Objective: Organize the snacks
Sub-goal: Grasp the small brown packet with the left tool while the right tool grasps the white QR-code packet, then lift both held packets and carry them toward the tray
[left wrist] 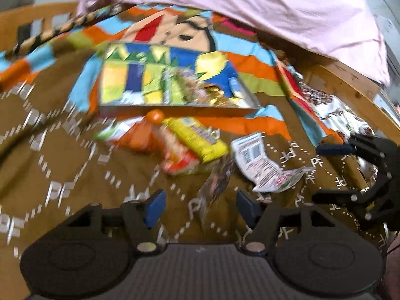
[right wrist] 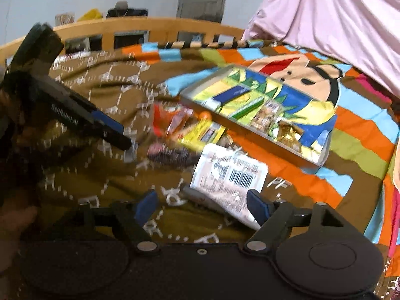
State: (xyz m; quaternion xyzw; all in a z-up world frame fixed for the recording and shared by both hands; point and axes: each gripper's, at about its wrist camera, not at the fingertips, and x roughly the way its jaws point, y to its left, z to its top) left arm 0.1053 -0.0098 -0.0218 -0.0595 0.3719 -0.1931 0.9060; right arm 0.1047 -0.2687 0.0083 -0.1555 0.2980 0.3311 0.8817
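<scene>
A shallow grey tray (left wrist: 175,110) lies on a brown printed blanket (left wrist: 62,165) that covers a bed, and everything else is placed from it. Inside the tray, packed side by side, are yellow-green and blue snack packets (left wrist: 140,80), with gold-wrapped pieces (left wrist: 220,97) toward its right end. Just outside the tray's near wall sits a loose heap: an orange packet (left wrist: 140,137), a yellow packet (left wrist: 197,140) touching it, and a small orange ball (left wrist: 155,117) against the wall. Nearer the cameras and to the right of that heap lies a white packet (right wrist: 232,177) with its barcode side up, a dark wrapper (left wrist: 217,182) beside it. The left gripper (left wrist: 197,206) hovers short of the heap with its jaws parted and nothing between them. The right gripper (right wrist: 202,206) likewise stands wide apart, empty, its tips just over the near edge of the white packet. A pink cloth (left wrist: 250,5) hangs beyond the tray's far side.
</scene>
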